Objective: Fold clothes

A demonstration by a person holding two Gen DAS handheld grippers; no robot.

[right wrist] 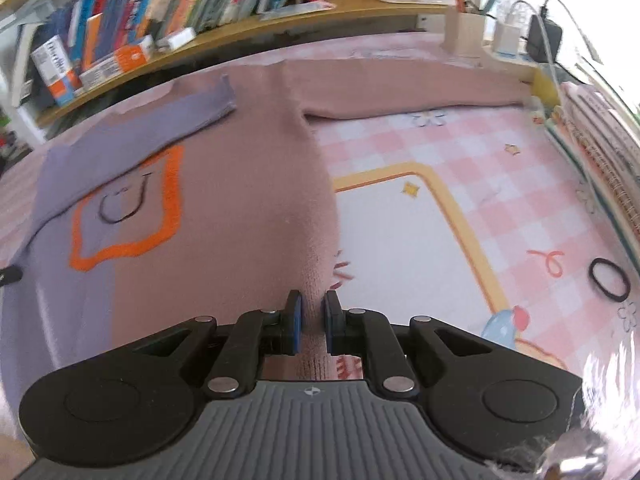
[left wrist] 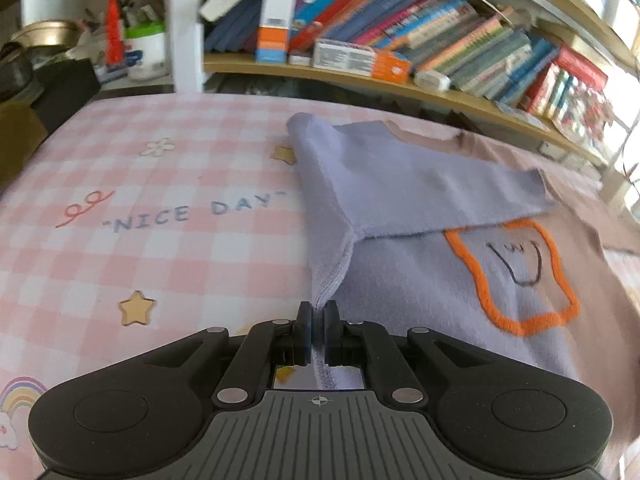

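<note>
sweater, one, lilac and dusty pink with one orange-outlined patch, lies on my pink checked cloth. my left gripper pinches its lilac hem; my right gripper pinches the pink edge. one lilac sleeve lies folded across, one pink sleeve stretched out. one black ring, perhaps a hair tie.

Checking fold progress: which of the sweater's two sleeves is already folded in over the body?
The purple sleeve: it lies slantwise across the chest, above the orange outline. The pink sleeve is spread straight out on the checked cloth.
</note>
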